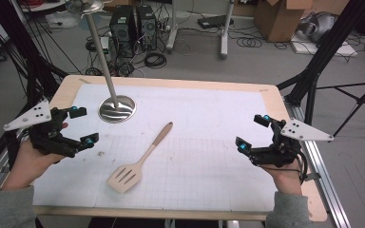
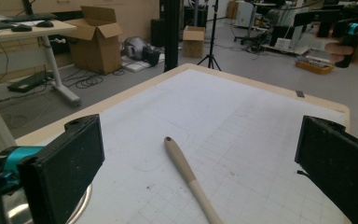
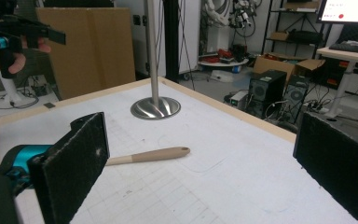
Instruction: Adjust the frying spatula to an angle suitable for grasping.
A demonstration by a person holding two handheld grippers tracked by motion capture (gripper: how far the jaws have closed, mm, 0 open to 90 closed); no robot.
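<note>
A wooden slotted spatula [image 1: 140, 160] lies on the white gridded mat, its handle end [image 2: 186, 173] pointing to the far side and its blade near the front. The handle [image 3: 151, 155] also lies across the right gripper view. My left gripper [image 1: 85, 126] hovers at the table's left edge, jaws wide apart and empty. At the right edge my right gripper [image 1: 252, 131] stands open too, nothing between its jaws. Both are well clear of the spatula. From the left gripper view the other hand and its gripper [image 2: 349, 32] show far off.
A metal stand with a round base [image 1: 117, 109] and a tall pole [image 3: 152, 46] stands at the mat's far left. The wooden table rim [image 1: 171, 83] frames the mat. Cardboard boxes [image 1: 278, 16], computer towers and tripod legs stand on the floor beyond.
</note>
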